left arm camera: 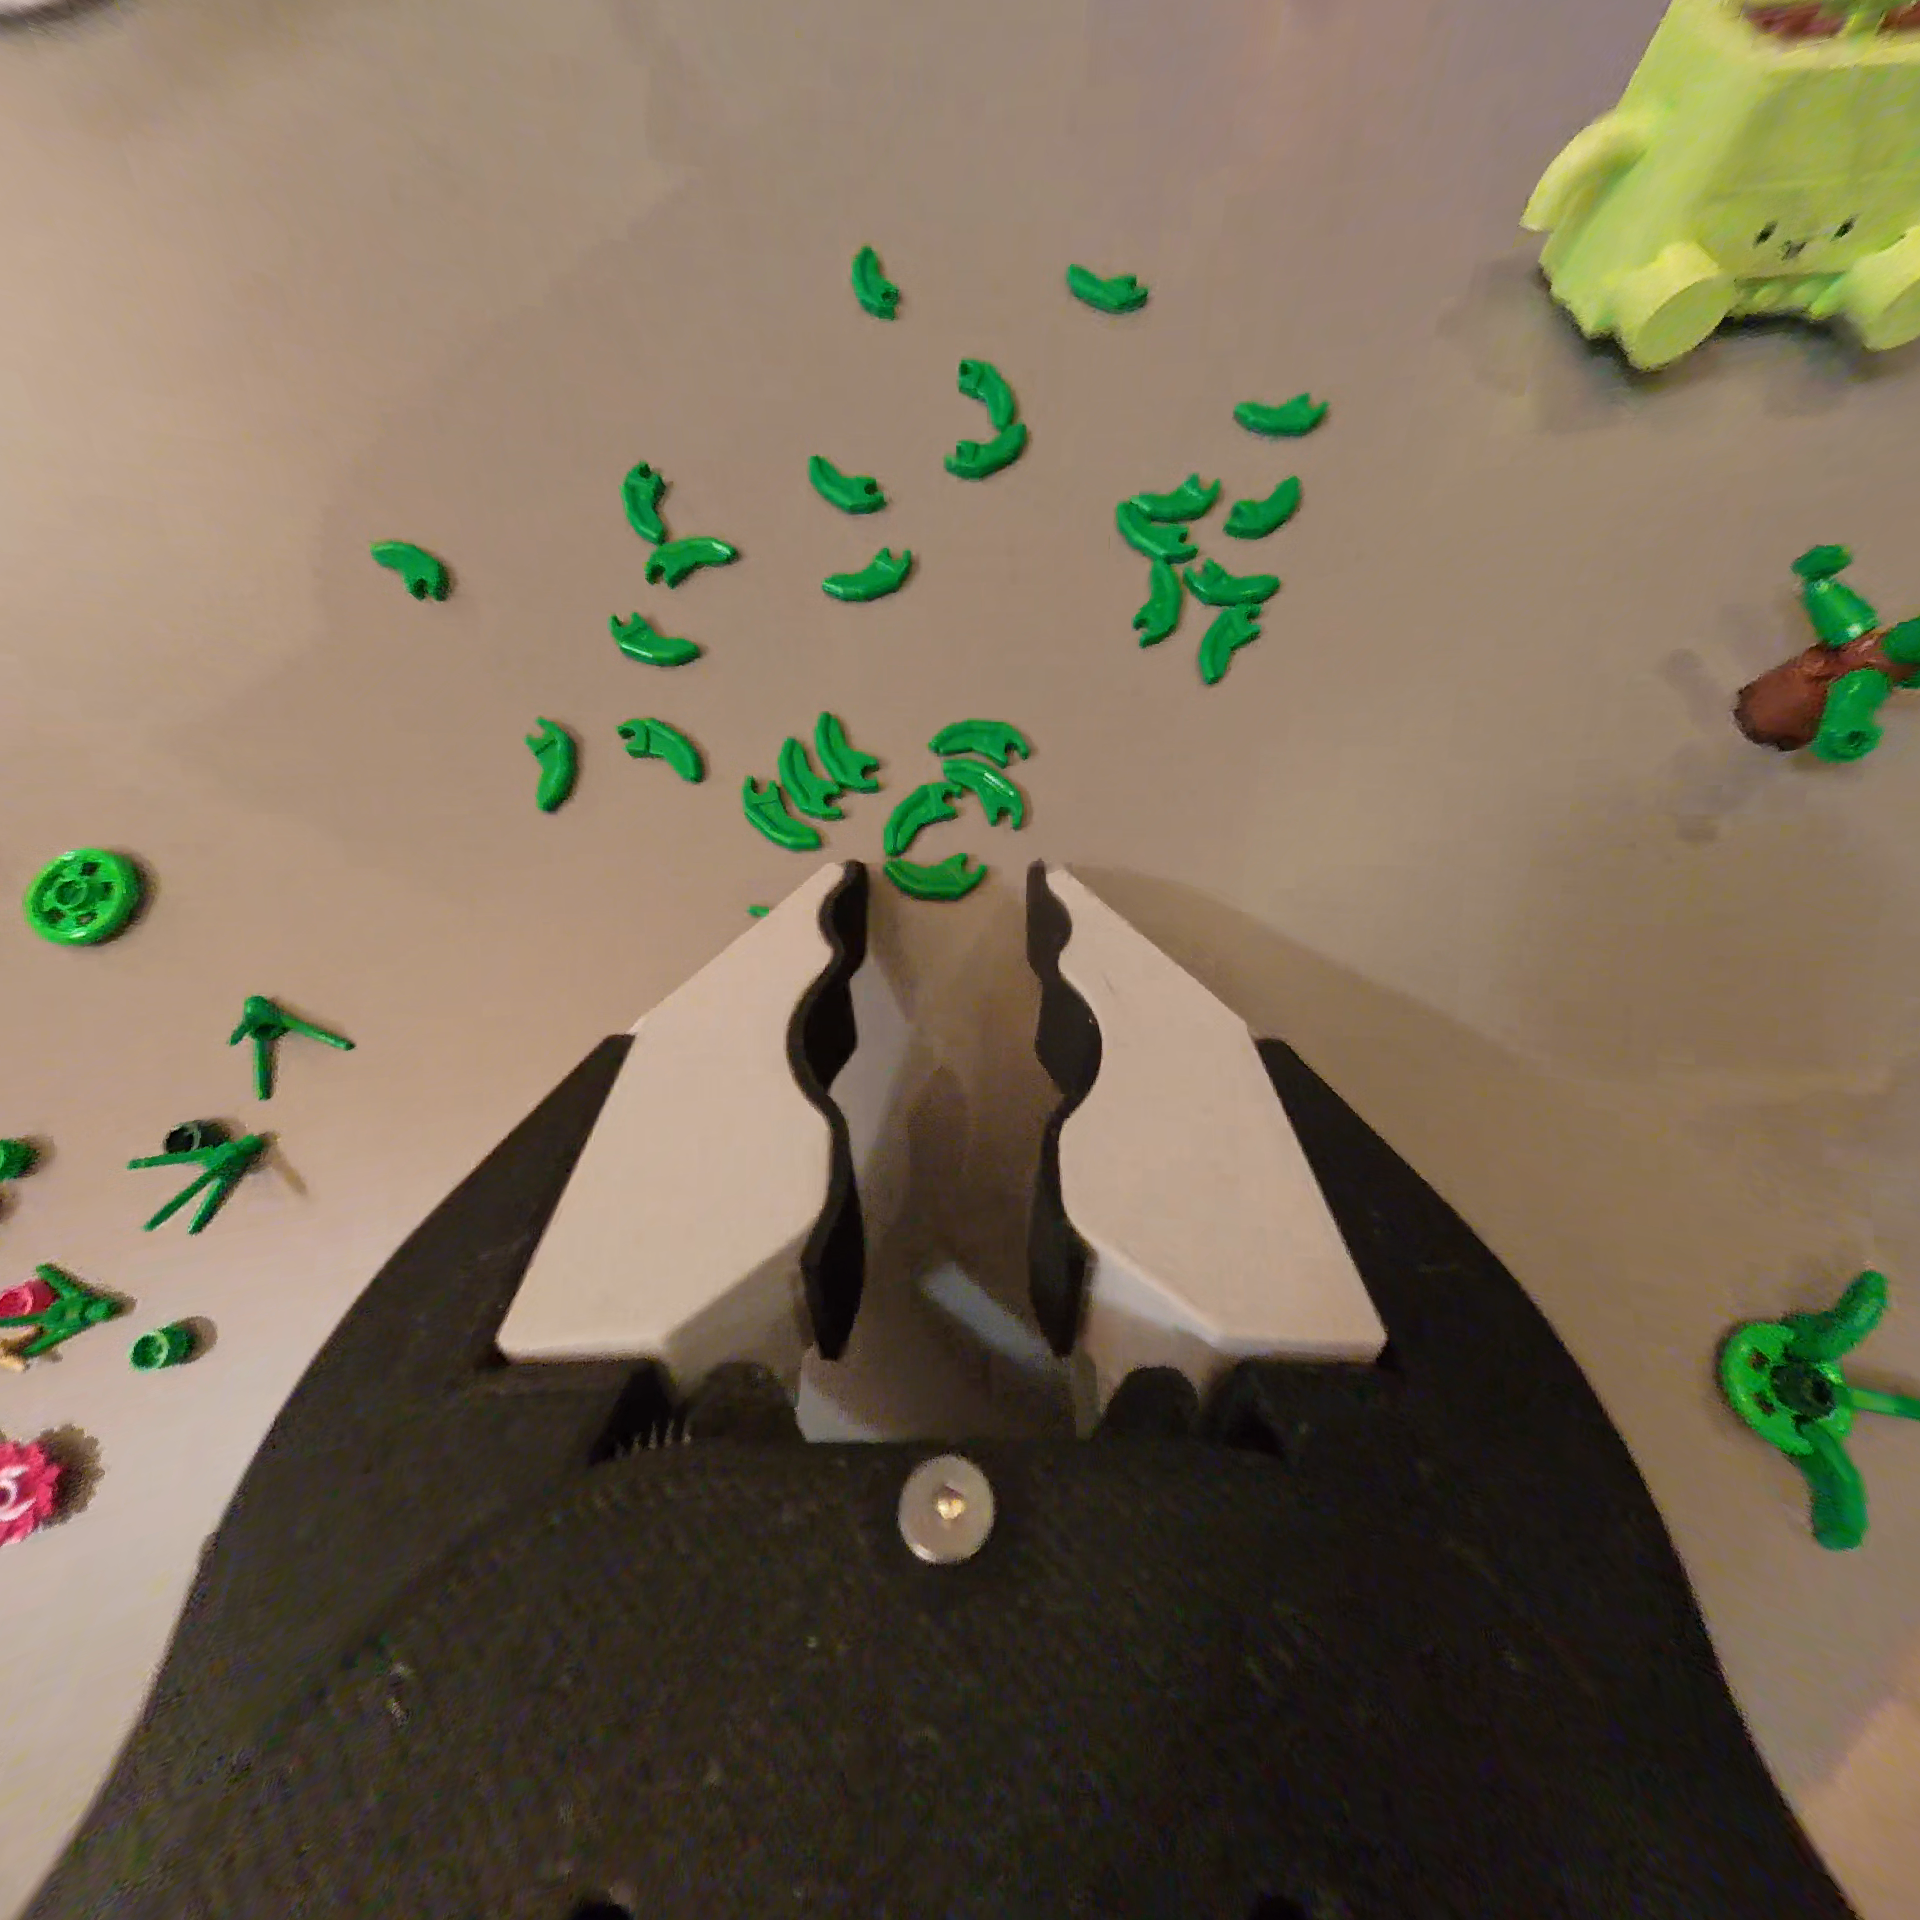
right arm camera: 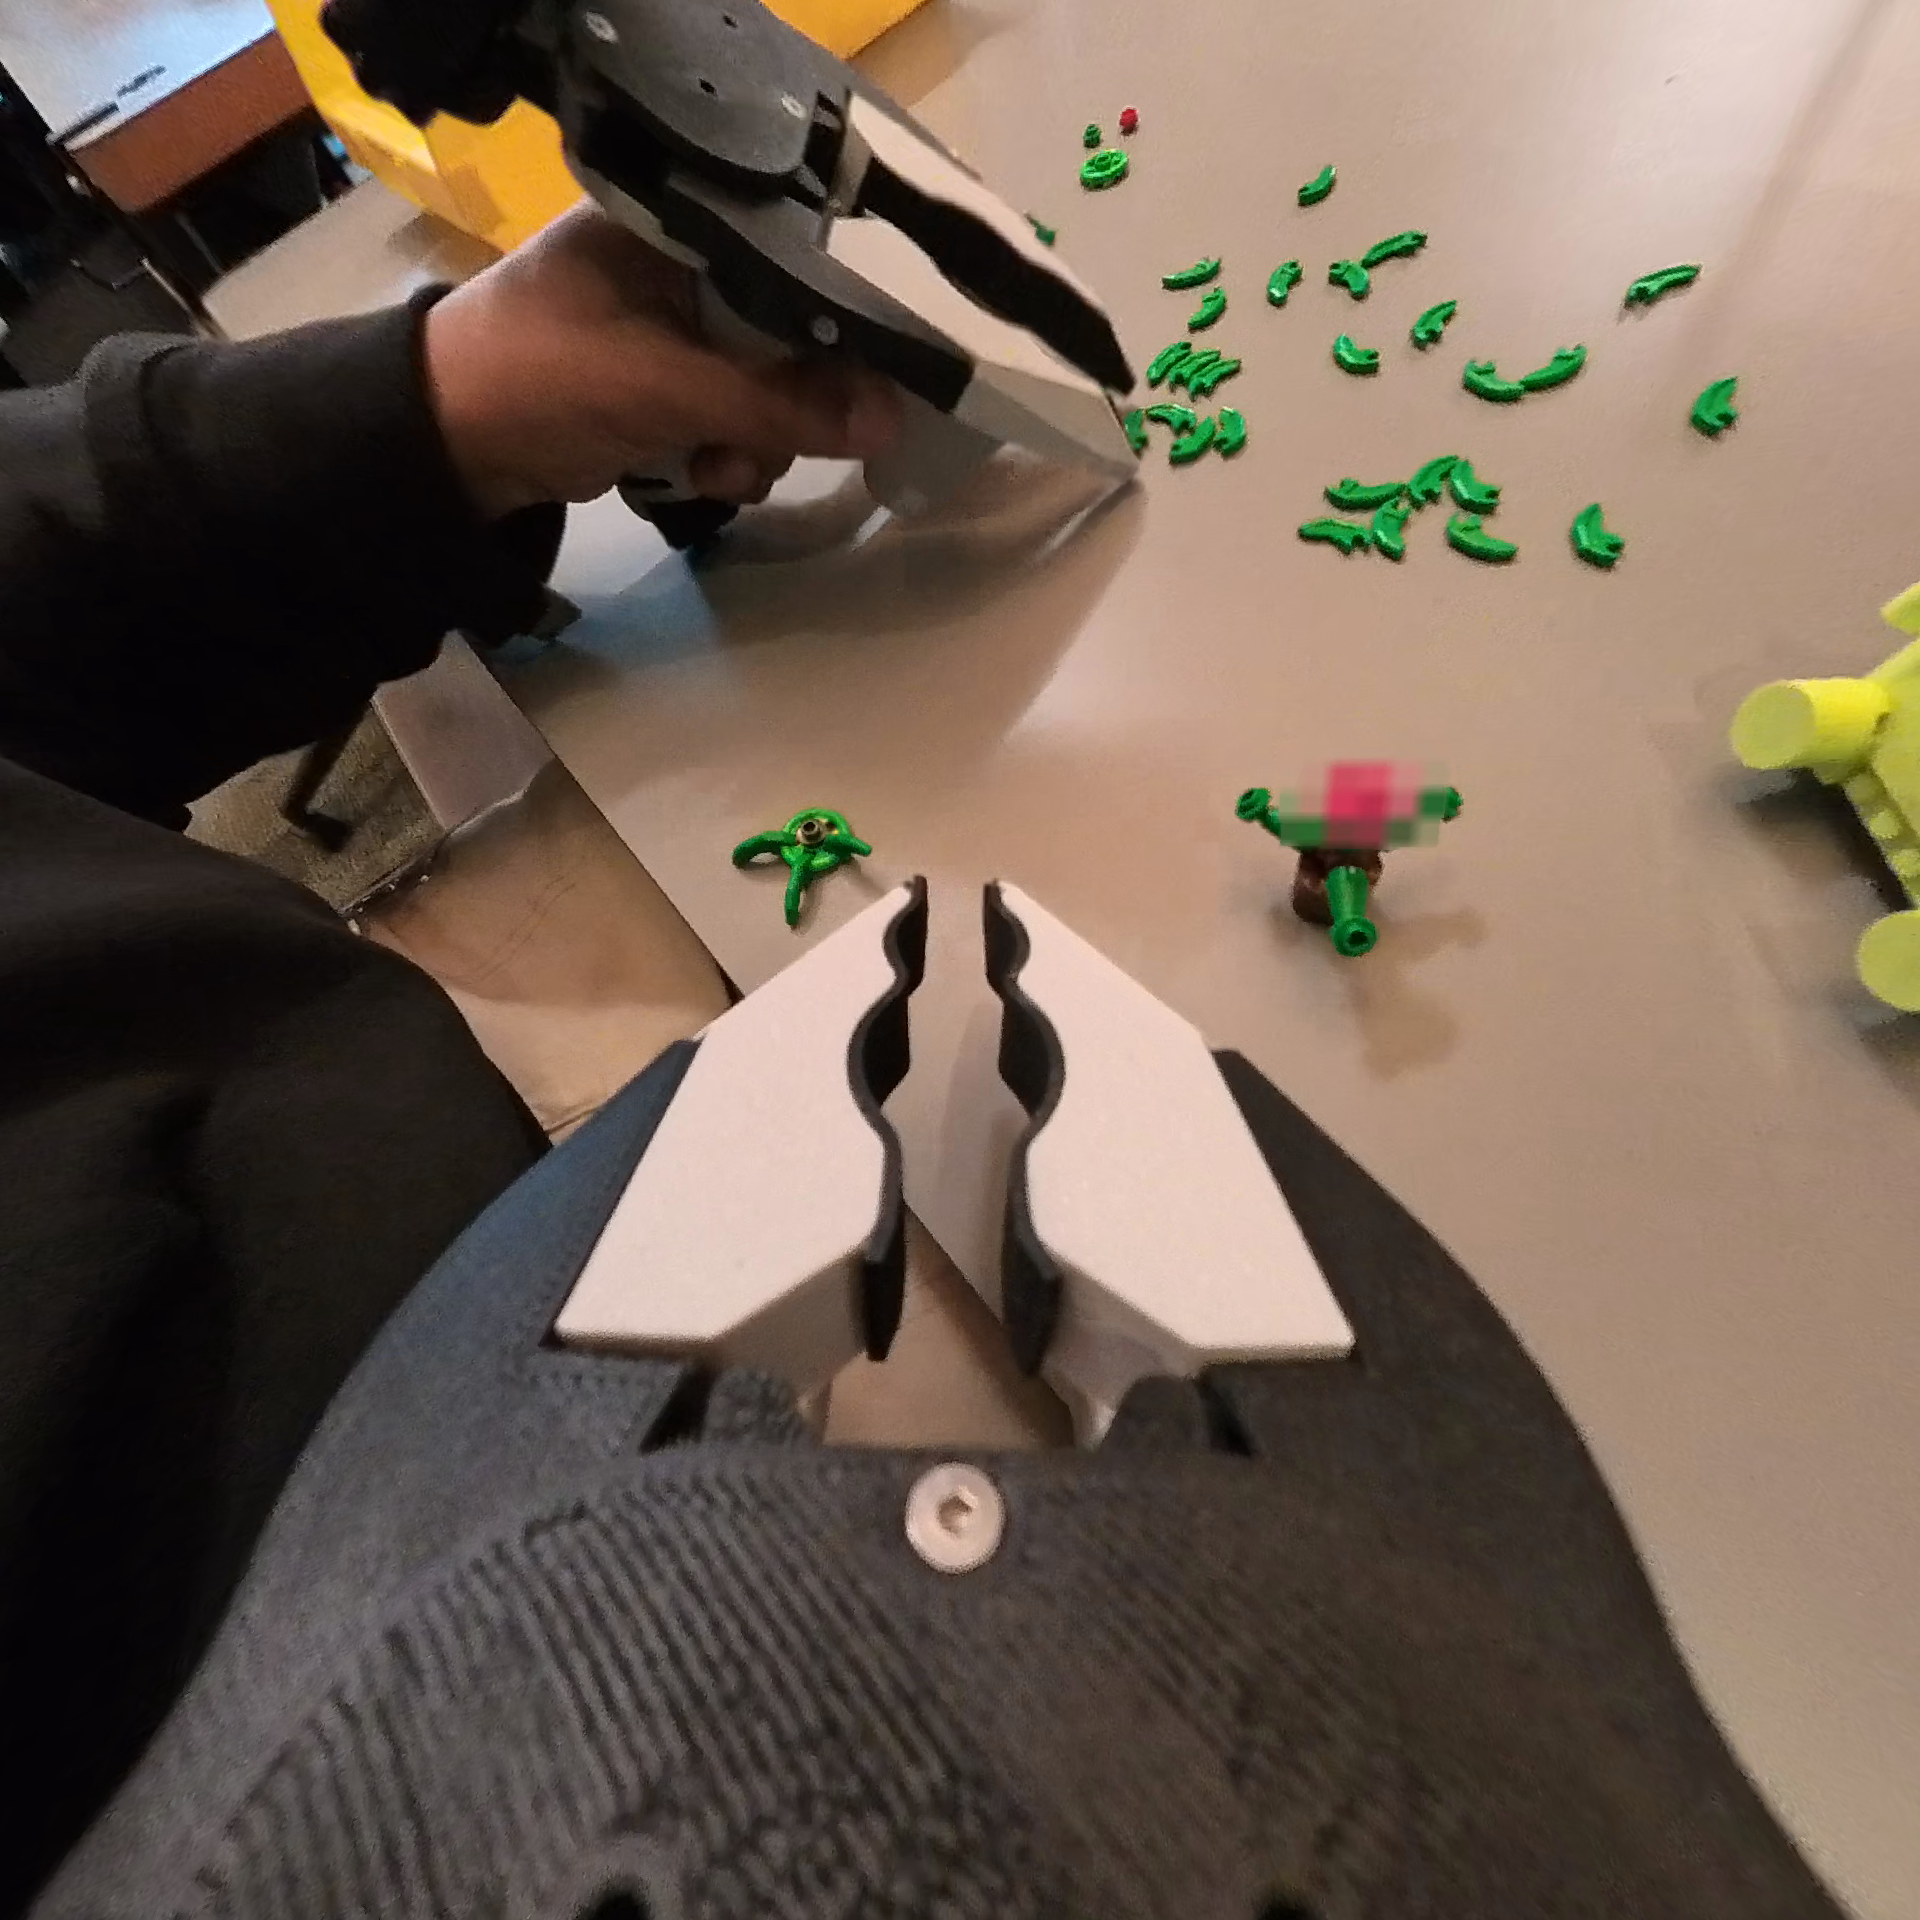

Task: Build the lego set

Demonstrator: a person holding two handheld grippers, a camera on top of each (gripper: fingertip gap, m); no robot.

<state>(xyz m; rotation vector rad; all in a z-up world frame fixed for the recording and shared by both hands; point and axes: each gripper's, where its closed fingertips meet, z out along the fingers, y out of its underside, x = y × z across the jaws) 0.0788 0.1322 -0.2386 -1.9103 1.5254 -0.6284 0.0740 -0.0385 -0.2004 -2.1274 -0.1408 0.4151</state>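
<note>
Many small curved green leaf pieces (left arm camera: 868, 577) lie scattered on the grey table (left arm camera: 312, 312). My left gripper (left arm camera: 945, 873) is open and empty, tips low over the near edge of the pile, with one green leaf (left arm camera: 933, 878) lying between its tips. It also shows in the right wrist view (right arm camera: 1127, 426), held by a hand. My right gripper (right arm camera: 954, 891) is open a little and empty, above the table near its edge. A green wheel with leaves attached (right arm camera: 802, 844) lies just left of its tips; it also shows in the left wrist view (left arm camera: 1803, 1387). A brown stem with green cones (right arm camera: 1340, 883) stands ahead to the right.
A lime-green block figure (left arm camera: 1745, 177) stands at the far right and shows in the right wrist view (right arm camera: 1860, 748). A green wheel (left arm camera: 81, 896), thin green stalks (left arm camera: 208, 1179) and pink flower parts (left arm camera: 26, 1491) lie at the left. A yellow object (right arm camera: 468, 166) sits beyond the table. My right fingertips sit around 20 cm from my left ones.
</note>
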